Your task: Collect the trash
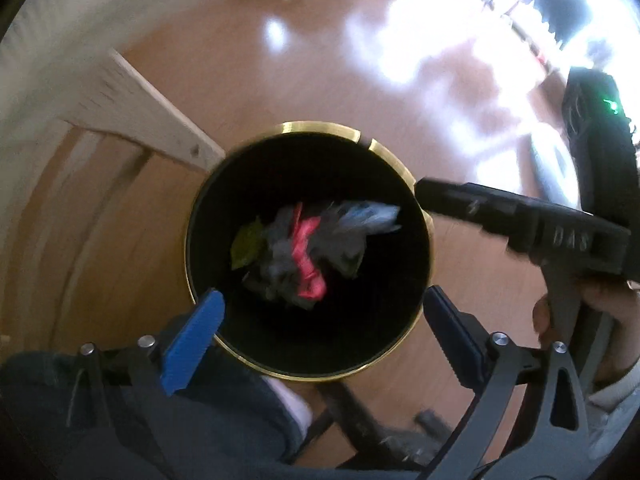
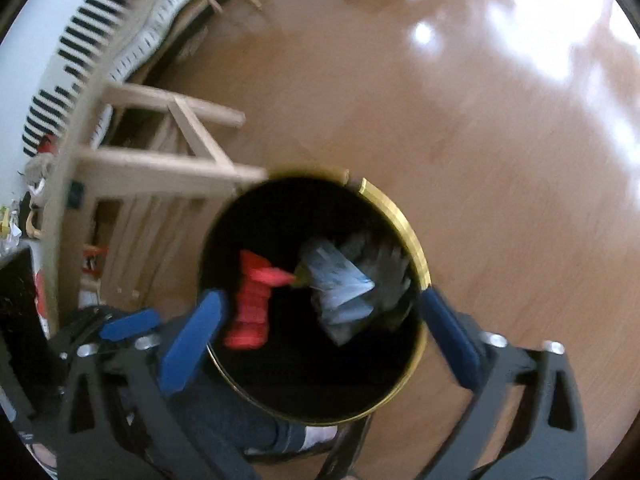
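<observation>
A round black trash bin with a gold rim (image 1: 394, 160) stands on the wooden floor; it also shows in the right wrist view (image 2: 404, 224). Inside lie crumpled grey paper (image 1: 280, 268), a red wrapper (image 1: 306, 258), a green scrap (image 1: 246, 244) and a pale blue piece (image 1: 372, 216). My left gripper (image 1: 324, 344) hangs open and empty above the bin. My right gripper (image 2: 320, 340) is open above the bin too. A red piece (image 2: 252, 304) and a pale blue piece (image 2: 340, 284) show blurred between its fingers; whether they are in the air I cannot tell.
A light wooden frame (image 2: 172, 164) stands left of the bin beside white furniture (image 2: 72, 52). The right gripper's black body (image 1: 520, 220) reaches in at the right of the left wrist view. A dark trouser leg (image 1: 200, 420) is below the bin.
</observation>
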### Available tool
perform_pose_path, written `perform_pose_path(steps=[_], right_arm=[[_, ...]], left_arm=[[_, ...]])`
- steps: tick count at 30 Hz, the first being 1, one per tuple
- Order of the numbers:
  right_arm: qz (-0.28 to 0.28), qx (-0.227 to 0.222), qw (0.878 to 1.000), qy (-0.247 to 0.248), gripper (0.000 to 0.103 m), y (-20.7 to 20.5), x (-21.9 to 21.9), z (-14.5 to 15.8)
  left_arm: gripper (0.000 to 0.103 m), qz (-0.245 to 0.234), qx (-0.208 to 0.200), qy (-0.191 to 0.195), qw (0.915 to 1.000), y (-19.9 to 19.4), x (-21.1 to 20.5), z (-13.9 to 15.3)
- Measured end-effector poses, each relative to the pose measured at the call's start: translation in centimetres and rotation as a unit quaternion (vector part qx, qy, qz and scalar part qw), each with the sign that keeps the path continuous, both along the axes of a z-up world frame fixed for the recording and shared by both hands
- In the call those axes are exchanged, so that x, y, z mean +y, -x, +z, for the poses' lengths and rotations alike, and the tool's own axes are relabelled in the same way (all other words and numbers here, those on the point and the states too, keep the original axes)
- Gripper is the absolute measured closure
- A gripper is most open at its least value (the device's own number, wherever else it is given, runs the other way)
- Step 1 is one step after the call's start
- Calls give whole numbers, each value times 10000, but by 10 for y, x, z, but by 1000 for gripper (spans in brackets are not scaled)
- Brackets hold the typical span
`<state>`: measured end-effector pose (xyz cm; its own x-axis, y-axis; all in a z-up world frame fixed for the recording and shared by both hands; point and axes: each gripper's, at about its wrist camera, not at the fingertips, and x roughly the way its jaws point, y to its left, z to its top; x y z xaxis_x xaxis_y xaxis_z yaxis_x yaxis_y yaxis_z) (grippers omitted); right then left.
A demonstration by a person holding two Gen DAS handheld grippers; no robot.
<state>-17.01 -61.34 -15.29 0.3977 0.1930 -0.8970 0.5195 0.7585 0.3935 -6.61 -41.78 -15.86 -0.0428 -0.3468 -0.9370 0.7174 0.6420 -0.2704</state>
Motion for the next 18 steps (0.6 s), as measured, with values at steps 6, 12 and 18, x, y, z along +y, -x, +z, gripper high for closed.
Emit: perform_pose_path(steps=[6, 12, 18], right_arm=[[-464, -616, 9770, 1988, 7, 19, -17, 96], [-75, -1242, 9658, 2276, 7, -16, 26, 148], [982, -1544, 9631, 1975, 7, -94, 124, 157]], left_arm=[[6, -47, -956, 482, 9942, 16, 13, 72], [6, 614, -2038, 768, 9741, -1, 54, 143], [6, 1989, -2406, 332, 9494, -50, 156, 167]])
